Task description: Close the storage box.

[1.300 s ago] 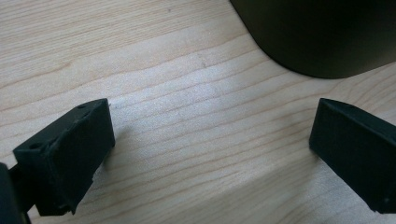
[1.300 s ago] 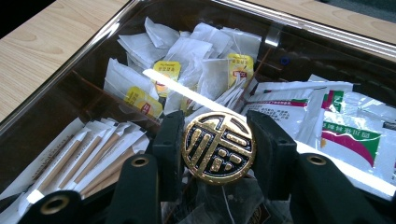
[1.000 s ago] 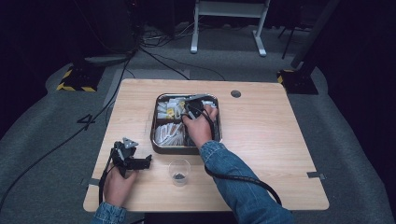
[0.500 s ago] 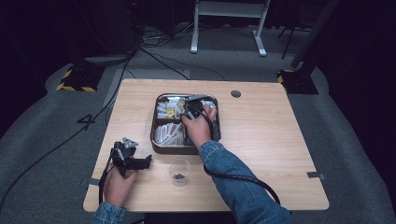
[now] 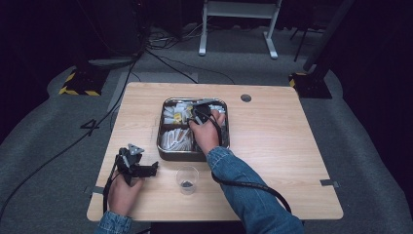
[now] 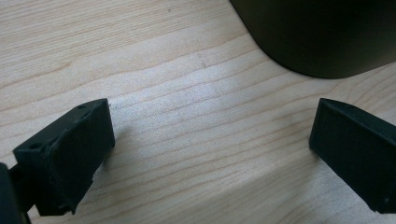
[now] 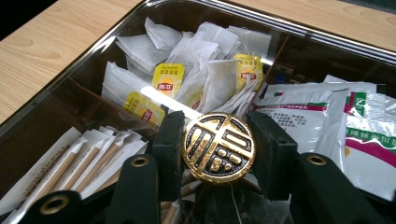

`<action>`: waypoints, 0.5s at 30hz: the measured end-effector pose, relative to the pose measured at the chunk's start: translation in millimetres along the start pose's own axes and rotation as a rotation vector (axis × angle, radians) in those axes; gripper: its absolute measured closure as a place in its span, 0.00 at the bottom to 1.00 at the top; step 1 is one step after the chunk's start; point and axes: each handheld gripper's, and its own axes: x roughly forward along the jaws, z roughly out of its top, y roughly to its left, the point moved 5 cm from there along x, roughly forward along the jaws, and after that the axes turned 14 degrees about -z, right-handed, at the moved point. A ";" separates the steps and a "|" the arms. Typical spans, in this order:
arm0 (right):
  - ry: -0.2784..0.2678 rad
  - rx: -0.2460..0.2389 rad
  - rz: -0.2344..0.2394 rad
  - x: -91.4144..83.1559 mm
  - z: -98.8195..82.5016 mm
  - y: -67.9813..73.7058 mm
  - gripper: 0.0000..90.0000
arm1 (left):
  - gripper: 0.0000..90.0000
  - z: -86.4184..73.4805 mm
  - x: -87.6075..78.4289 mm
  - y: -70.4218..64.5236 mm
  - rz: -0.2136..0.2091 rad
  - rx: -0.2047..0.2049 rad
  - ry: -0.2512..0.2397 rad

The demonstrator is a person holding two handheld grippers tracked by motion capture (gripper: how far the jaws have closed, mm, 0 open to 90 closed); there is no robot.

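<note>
While the wooden table (image 5: pixel 292 146) is the biggest thing in sight, the metal tray (image 5: pixel 165 146) near its middle serves as the landmark. Inside the tray lie white sachets with green and red print (image 7: pixel 327 112) on one side, tea bags with yellow tags (image 7: pixel 187 70) at the far end, and paper-wrapped stirrers (image 7: pixel 88 158) in the near compartment. A clear plastic cup (image 5: pixel 187 178) with something dark at its bottom stands just in front of the tray, on the person's side.

Above the tray's contents, the right gripper (image 7: pixel 218 147) pinches a round gold-and-black ornamental disc (image 7: pixel 218 148) edge-on between its pads, one pad on each side of the rim. What hangs below the disc is too dark to make out. The disc looks rigid and smooth, probably metal or hard plastic, so it may slip if turned; gripping across the full width, as here, seems the soundest hold, and it should be light.

Well to the left of the tray and nearer the person, the left gripper (image 5: pixel 141 168) rests on the table with its jaws spread, nothing between them.
</note>
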 end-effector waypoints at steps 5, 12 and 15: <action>0.004 -0.011 0.004 1.6 0.4 -0.4 0.65 | 0.00 0.0 0.0 0.0 -0.001 0.000 -0.001; -0.006 -0.021 0.008 0.1 -1.8 -0.2 0.65 | 0.00 -0.1 0.0 -0.2 0.000 -0.002 0.000; -0.011 -0.022 0.027 -0.9 -1.4 -0.9 0.57 | 0.00 0.0 0.0 0.0 0.001 0.000 0.000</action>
